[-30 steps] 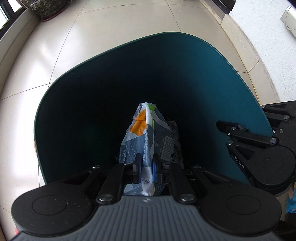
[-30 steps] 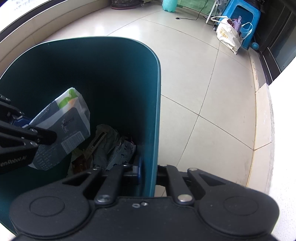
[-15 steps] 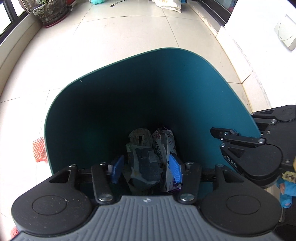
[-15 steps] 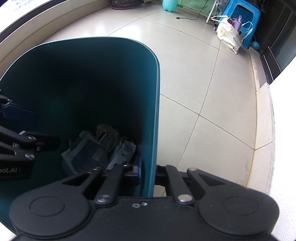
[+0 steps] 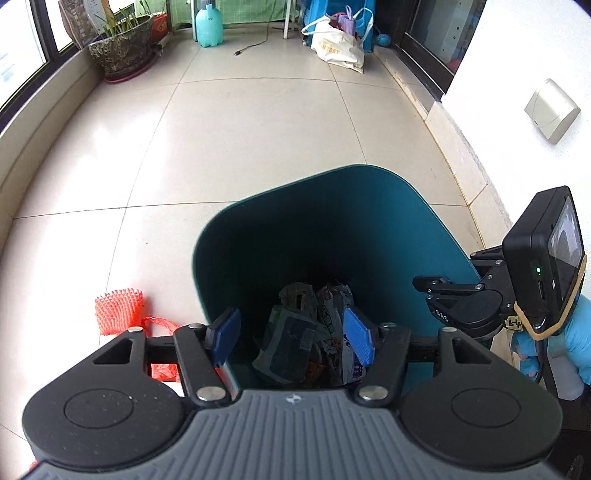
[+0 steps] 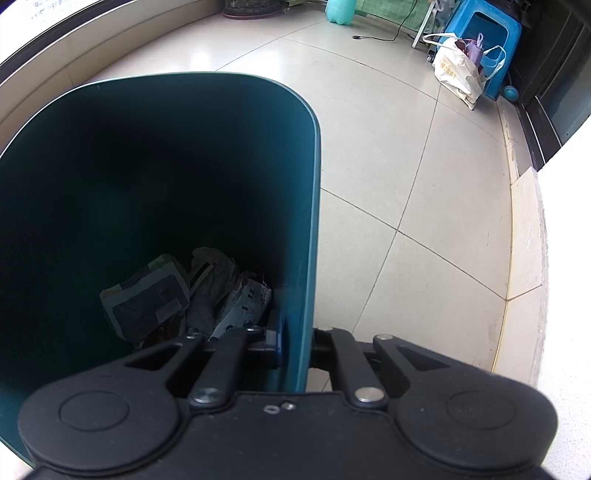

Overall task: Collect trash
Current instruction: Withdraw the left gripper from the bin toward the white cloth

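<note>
A dark teal trash bin [image 5: 354,206] stands on the tiled floor. Several crumpled wrappers [image 5: 306,332] lie at its bottom, among them a grey-and-white snack bag [image 6: 147,295]. Above the bin's near rim hangs my left gripper [image 5: 291,338], its jaws opening, with nothing between the blue pads [image 5: 358,339]. My right gripper [image 6: 291,343] is shut on the bin's right wall [image 6: 306,229]; in the left wrist view it shows at the right edge [image 5: 443,291], held by a hand in a blue glove [image 5: 580,332].
An orange-red foam net [image 5: 118,310] lies on the floor left of the bin. At the far end stand a potted plant [image 5: 122,51], a teal bottle [image 5: 208,27], a white tote bag [image 5: 338,48] and a blue stool [image 6: 480,29]. A white wall runs along the right.
The left gripper let go of the snack bag, which dropped to the bin's bottom. It then rose and drew back with its jaws spreading. The right gripper kept still on the bin wall.
</note>
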